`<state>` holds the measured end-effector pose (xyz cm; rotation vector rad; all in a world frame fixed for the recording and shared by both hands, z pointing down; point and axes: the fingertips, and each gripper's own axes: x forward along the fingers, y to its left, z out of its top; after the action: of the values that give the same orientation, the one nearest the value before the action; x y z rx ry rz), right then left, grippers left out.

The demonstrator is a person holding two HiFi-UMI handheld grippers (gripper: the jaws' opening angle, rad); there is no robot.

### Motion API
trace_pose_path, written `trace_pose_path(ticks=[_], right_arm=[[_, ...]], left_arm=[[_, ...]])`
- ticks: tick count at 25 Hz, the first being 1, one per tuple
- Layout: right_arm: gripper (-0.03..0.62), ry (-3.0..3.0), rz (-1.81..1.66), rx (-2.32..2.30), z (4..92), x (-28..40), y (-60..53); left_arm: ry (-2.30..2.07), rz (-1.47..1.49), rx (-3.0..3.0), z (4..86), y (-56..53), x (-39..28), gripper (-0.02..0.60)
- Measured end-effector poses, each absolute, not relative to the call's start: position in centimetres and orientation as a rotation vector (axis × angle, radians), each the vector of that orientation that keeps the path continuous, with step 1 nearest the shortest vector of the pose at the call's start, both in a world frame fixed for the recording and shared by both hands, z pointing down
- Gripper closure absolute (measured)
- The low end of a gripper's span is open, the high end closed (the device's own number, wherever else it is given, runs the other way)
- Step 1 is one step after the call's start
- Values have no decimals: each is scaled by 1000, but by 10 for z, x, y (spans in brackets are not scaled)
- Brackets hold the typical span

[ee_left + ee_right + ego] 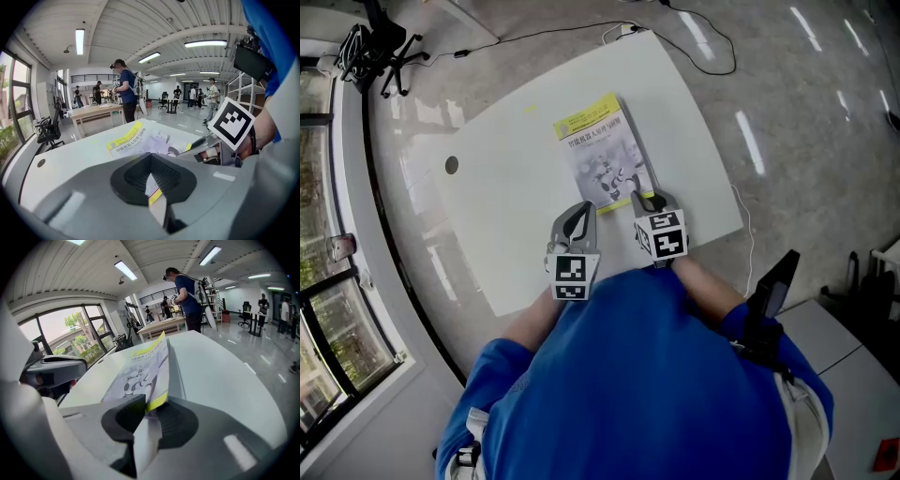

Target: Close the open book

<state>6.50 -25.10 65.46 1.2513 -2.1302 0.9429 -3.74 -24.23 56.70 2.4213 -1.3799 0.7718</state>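
The book (598, 155) lies closed and flat on the white table (511, 225), its yellow and grey cover up. My right gripper (653, 200) is at the book's near right corner. In the right gripper view the yellow cover corner (157, 401) sits in the narrow gap of the right gripper (147, 417), whose jaws stand slightly apart. My left gripper (584, 208) rests at the near left corner. In its own view the book (136, 139) lies ahead, and a yellow-edged corner shows through the thin gap of the left gripper (152, 183). The right gripper (206, 143) shows beside it.
A dark round hole (451, 165) marks the table's left part. A cable (694, 47) runs past the far edge, and an office chair (380, 42) stands at the far left by the windows. Several people stand at tables in the background (124, 91).
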Motion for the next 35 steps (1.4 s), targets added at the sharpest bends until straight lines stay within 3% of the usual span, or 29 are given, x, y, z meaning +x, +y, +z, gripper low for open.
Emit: trace_pose_path(ticks=[17,35], right_arm=[[520,-2152,1138,1264,654,92,-241],[520,-2229,779,1335,593,68,-178]], left_arm=[[-1461,690,2370,574,-229,-36,574],[-1560,541,2373,541,-161,-74,574]])
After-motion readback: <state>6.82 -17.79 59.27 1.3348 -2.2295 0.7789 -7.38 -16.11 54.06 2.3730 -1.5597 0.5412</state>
